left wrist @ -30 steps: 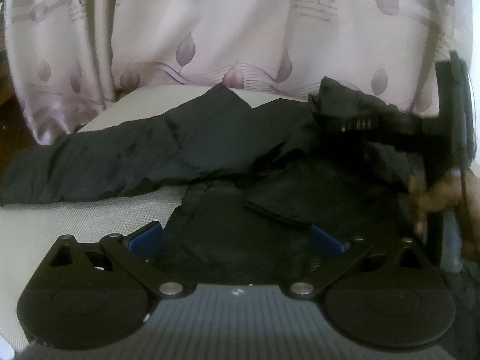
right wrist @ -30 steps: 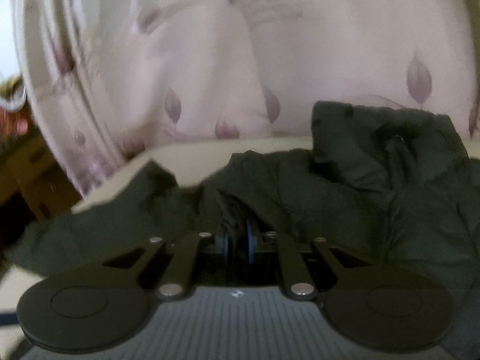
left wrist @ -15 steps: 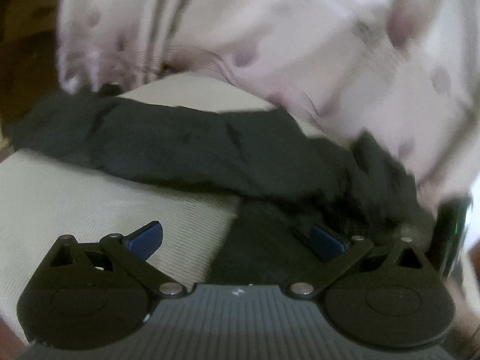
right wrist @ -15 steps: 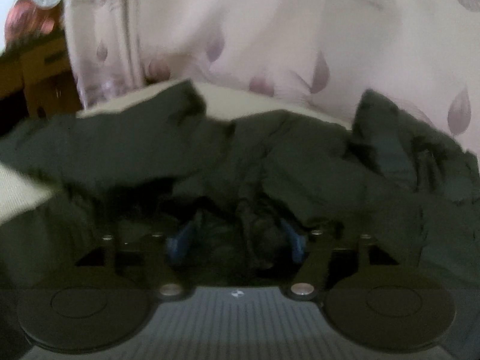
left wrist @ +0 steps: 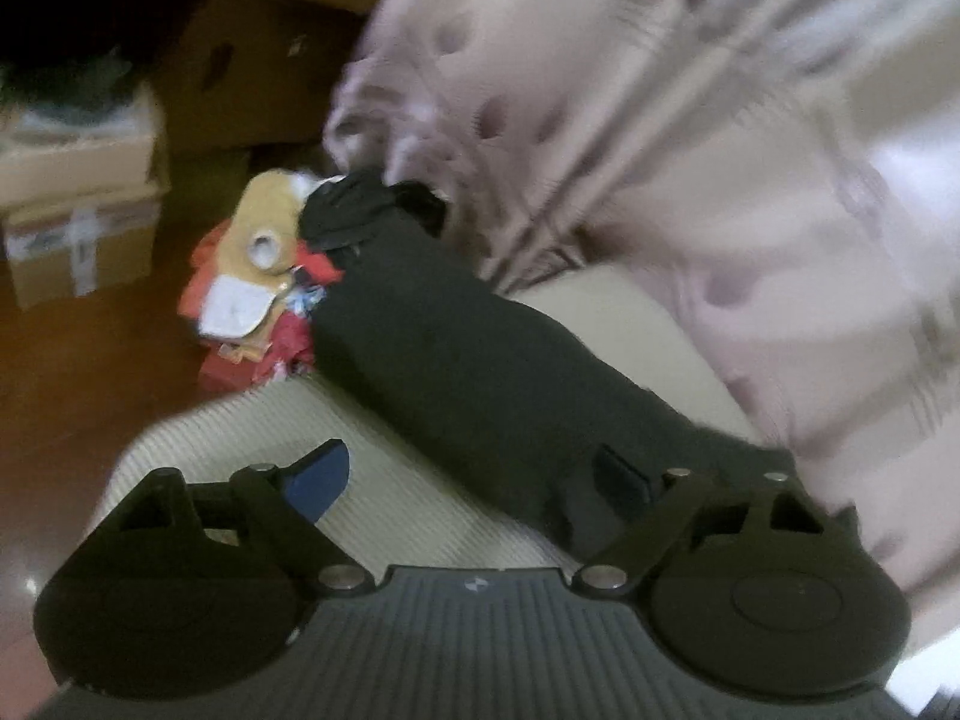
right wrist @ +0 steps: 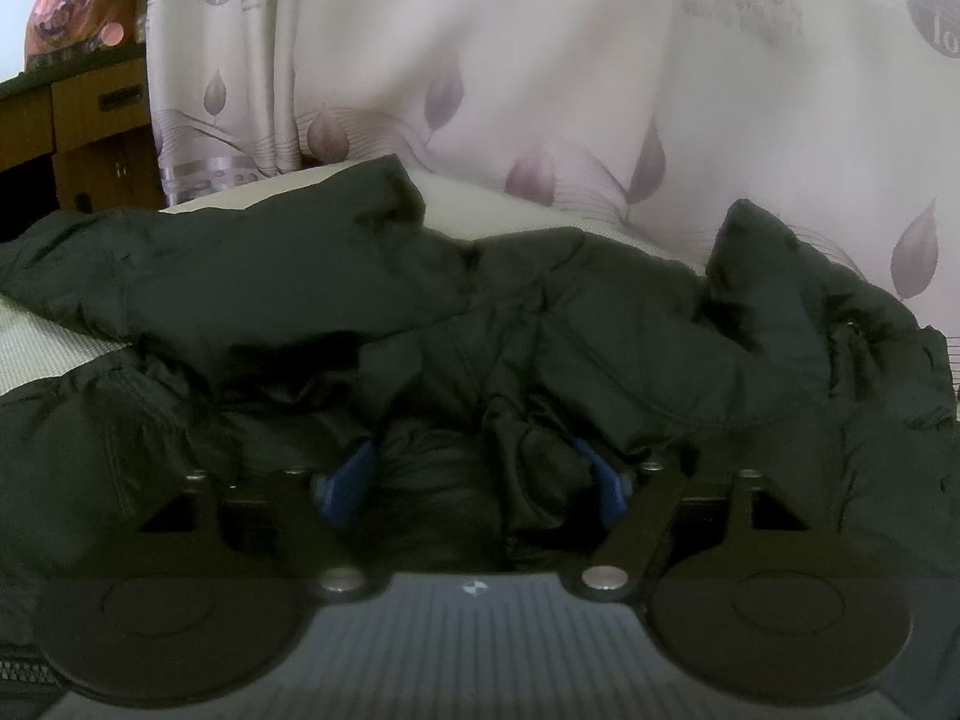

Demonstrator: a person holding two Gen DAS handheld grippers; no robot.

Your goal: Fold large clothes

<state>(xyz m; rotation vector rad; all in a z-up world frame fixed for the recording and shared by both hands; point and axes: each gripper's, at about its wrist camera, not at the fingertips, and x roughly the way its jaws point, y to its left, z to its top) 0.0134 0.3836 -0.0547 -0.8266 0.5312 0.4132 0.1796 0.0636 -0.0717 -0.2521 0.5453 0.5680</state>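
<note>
Release is what sets this moment apart from a second ago: the right hand-held gripper (right wrist: 474, 480), then pinched nearly shut in the folds of the dark jacket (right wrist: 540, 324), now has its jaws opening, with a bunched ridge of fabric loose between the blue pads rather than clamped. The left hand-held gripper (left wrist: 474, 480) has swung away from the jacket's body toward the outstretched sleeve (left wrist: 468, 360), which now runs from about five o'clock up to eleven o'clock in its view; its jaws are closing, one pad over bare mattress (left wrist: 420, 516) and the other at the sleeve's near end, not yet pressing cloth. Judging from this, the right side has set down a fold and the left sleeve is next to be gathered inward, so the folding looks only partly done. The jacket lies across the mattress, crumpled at the centre, with the sleeve's cuff hanging past the mattress edge beside a heap of coloured clutter (left wrist: 252, 288) on the floor. Blur smears the left view badly, so the curtain (right wrist: 540, 72) pattern and the cuff's exact end are hard to read. The jacket's lower hem and right sleeve are cut off or buried under folds.
</note>
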